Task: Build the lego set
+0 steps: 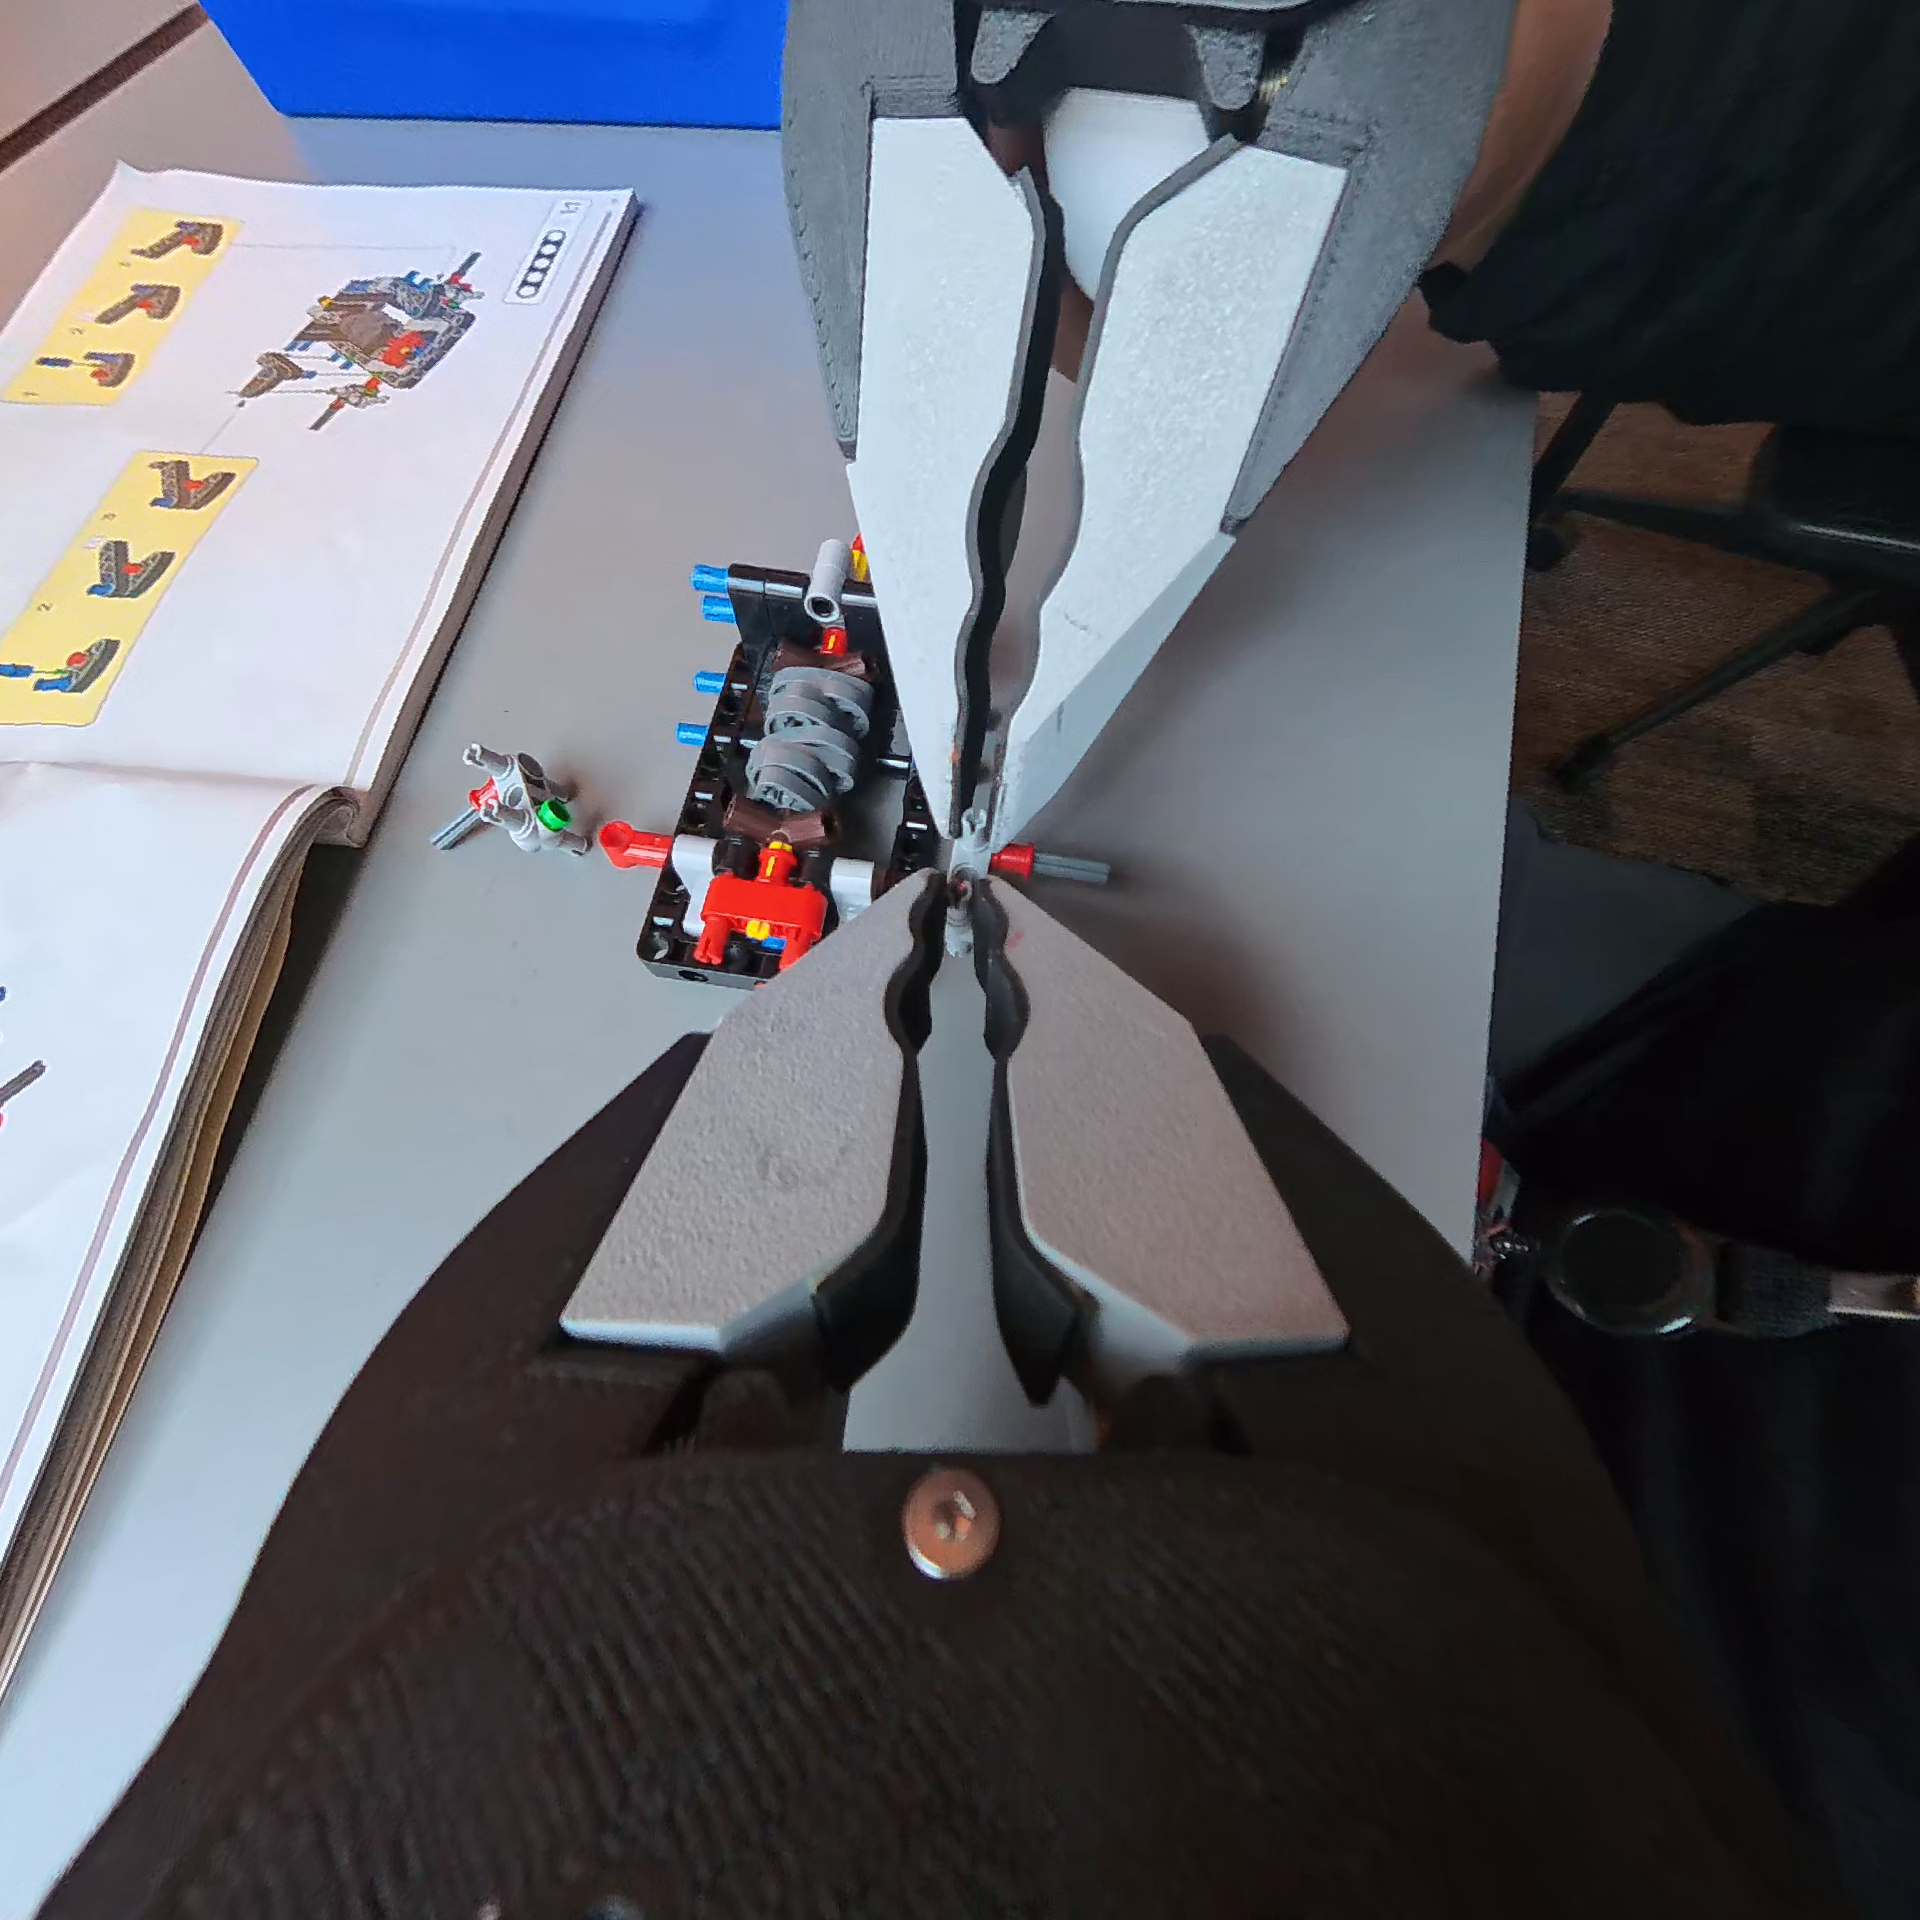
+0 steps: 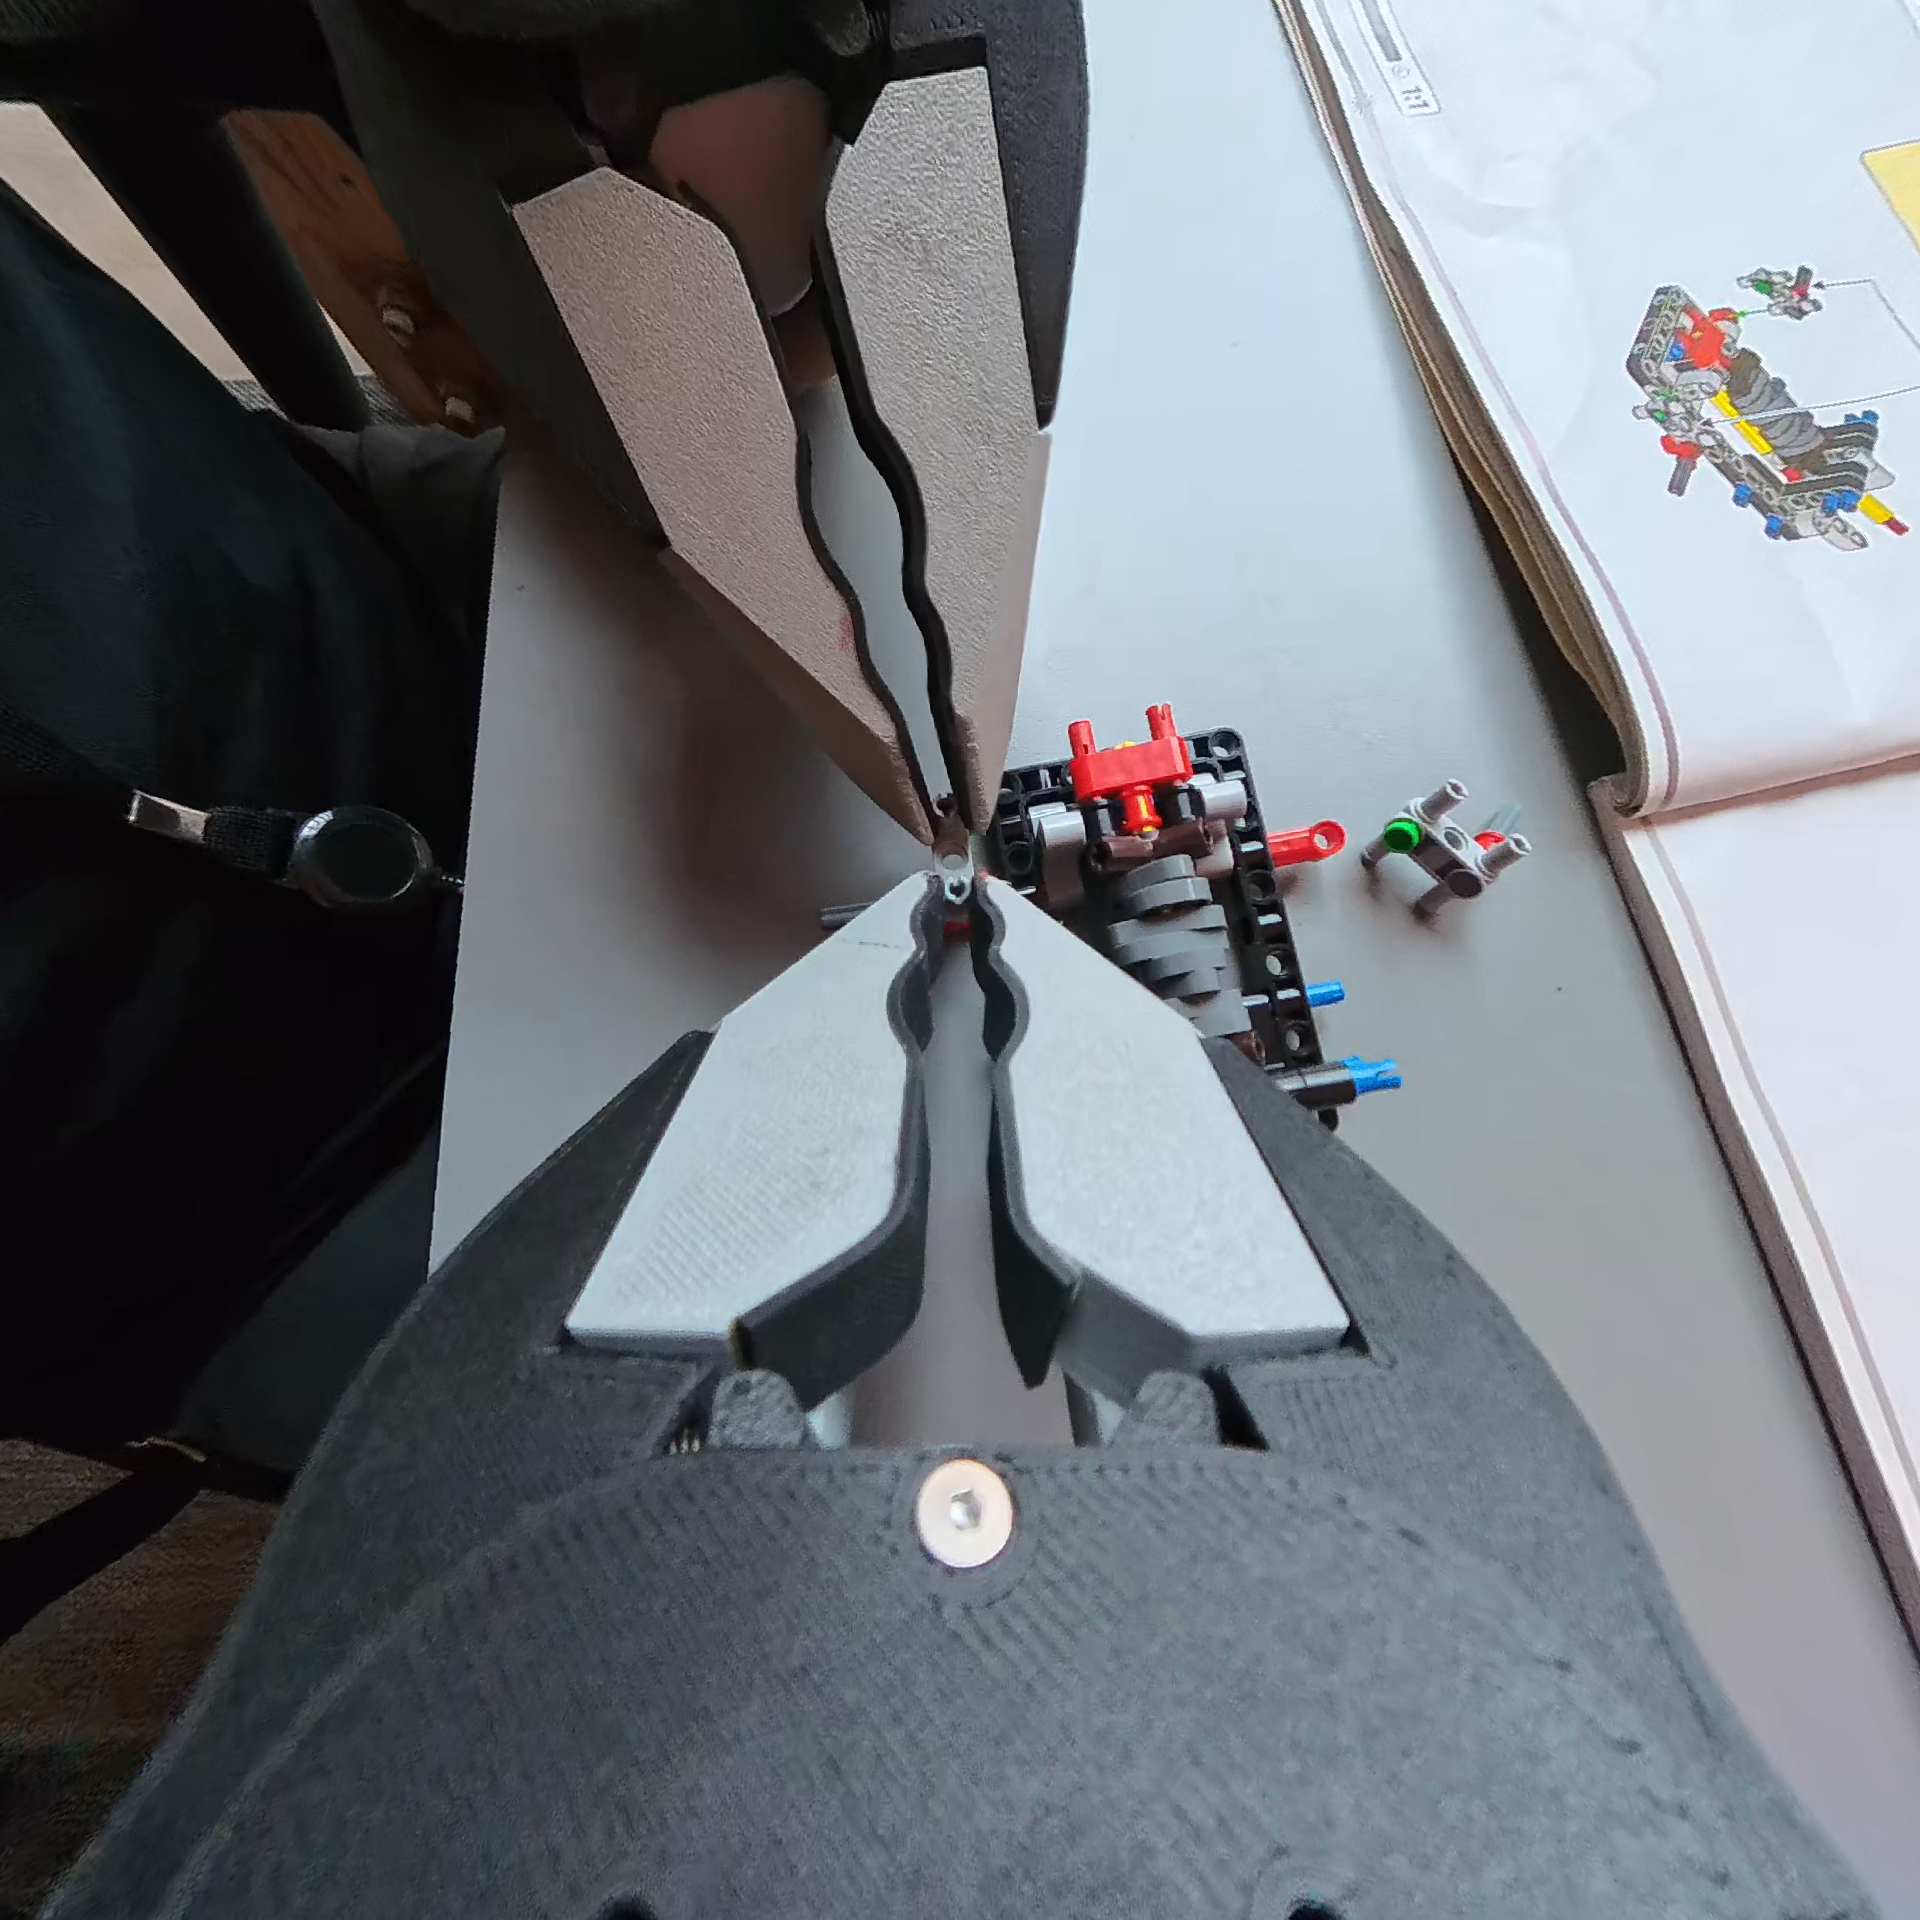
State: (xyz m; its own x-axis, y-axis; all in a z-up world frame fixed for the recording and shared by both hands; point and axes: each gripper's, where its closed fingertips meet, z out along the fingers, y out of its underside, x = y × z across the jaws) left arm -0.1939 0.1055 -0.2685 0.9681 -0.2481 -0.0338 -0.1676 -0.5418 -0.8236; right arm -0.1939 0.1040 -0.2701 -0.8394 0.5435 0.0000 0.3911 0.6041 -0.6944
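My left gripper (image 1: pixel 961 899) and my right gripper (image 2: pixel 958 904) meet tip to tip above the grey table. Both are shut on a small grey connector piece (image 1: pixel 968 857), which also shows in the right wrist view (image 2: pixel 954 862). A red bush and a dark grey axle (image 1: pixel 1075 868) stick out of its side. The right gripper (image 1: pixel 975 816) comes in from the top of the left wrist view, and the left gripper (image 2: pixel 951 821) from the top of the right wrist view. The main build (image 1: pixel 790 790) is a black frame with grey gears, red parts and blue pins. It lies on the table just beside the tips (image 2: pixel 1164 894).
A small grey sub-assembly with a green pin (image 1: pixel 514 805) lies beside the build (image 2: pixel 1449 847). An open instruction booklet (image 1: pixel 260 520) lies past it (image 2: pixel 1714 416). A blue bin (image 1: pixel 488 52) stands at the back. The table edge (image 1: pixel 1507 831) is close, with a person in dark clothing and a chair base (image 1: pixel 1714 582) beyond. Only a small space, under 4 cm, lies between the two pairs of fingers.
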